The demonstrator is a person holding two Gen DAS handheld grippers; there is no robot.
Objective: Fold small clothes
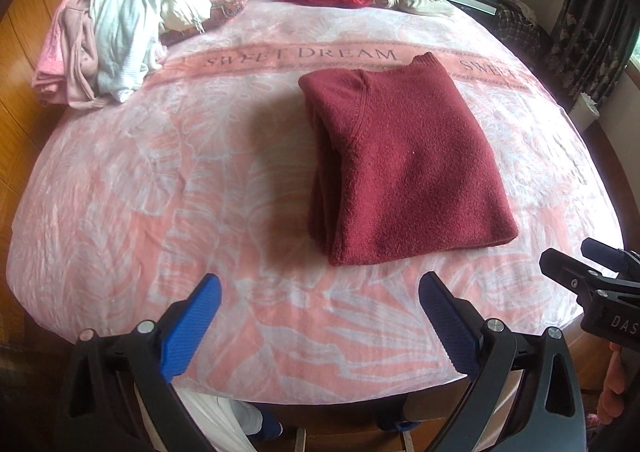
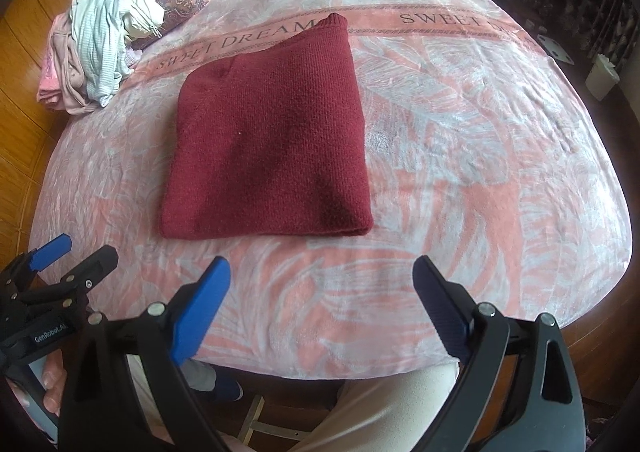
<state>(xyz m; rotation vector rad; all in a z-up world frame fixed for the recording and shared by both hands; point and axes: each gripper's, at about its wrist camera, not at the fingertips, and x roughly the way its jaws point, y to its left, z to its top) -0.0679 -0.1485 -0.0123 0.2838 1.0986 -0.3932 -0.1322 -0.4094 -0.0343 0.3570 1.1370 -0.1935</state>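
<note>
Maroon sweater (image 1: 404,167) lies folded flat on pink blanket (image 1: 160,211). Left claw (image 1: 320,328) hovers near sweater's near edge, released, empty. Right claw (image 2: 322,316) beside it, released, empty. Heap of unfolded clothes (image 1: 104,51) far-left of sweater.

Daylit bedroom: pink floral bed (image 1: 120,211), wooden floor (image 1: 20,63).

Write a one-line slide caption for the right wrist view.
Folded dark red sweater lies on the pink blanket, the open right gripper empty above the near edge.
</note>
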